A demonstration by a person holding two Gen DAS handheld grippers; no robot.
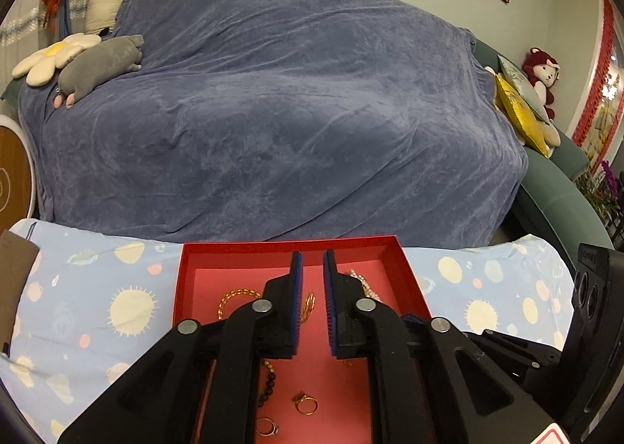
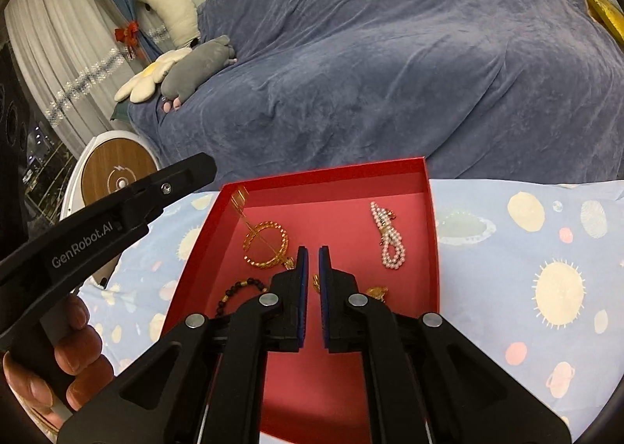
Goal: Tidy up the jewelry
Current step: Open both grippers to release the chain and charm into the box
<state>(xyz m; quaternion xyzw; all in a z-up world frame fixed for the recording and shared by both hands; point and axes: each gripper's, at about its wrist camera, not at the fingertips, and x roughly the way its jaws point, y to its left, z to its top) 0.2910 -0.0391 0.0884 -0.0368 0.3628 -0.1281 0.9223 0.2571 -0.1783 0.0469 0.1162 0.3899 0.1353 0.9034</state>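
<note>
Nearest my lens, the left gripper [image 1: 312,255] hangs over the red box [image 1: 187,268], jaws parted, nothing between them. My right gripper [image 2: 313,249] stands likewise, released with a narrower gap, empty, above the box floor. The box sits on the patterned cloth [image 2: 526,249], its far wall close to the blue-draped sofa [image 1: 292,93]; bare cloth flanks both side walls. Inside: gold bracelet [image 2: 266,245] near the left wall, pearl strand [image 2: 388,237] near the right wall, dark bead bracelet [image 2: 234,294], two rings [image 1: 305,403] on open floor.
</note>
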